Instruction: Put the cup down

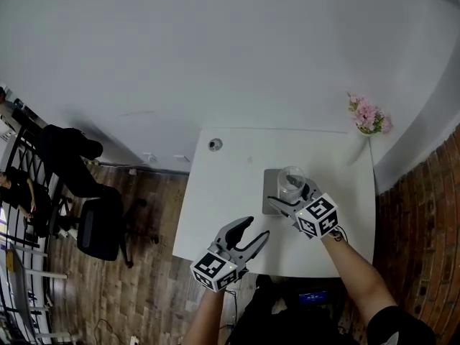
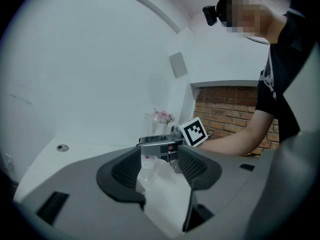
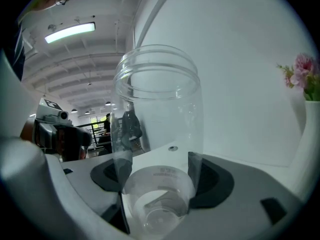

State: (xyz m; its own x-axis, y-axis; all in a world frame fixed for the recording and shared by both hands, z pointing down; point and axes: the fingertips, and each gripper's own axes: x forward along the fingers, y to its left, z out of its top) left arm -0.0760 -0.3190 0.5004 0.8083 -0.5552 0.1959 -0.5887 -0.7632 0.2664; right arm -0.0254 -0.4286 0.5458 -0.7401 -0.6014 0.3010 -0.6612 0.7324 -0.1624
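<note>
Right gripper view shows the one clear plastic cup upright between the jaws of the right gripper, pinched near its base; of the two grippers, the left gripper gapes empty.

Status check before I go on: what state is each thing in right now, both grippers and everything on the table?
Cup: upright, empty, clamped in the right gripper, over the gray pad; whether it touches the pad cannot be told.
Right gripper: shut on the cup.
Left gripper: open, nothing between its jaws.
Gray pad: lying flat on the table.
Flowers: upright at the table's far corner.
</note>
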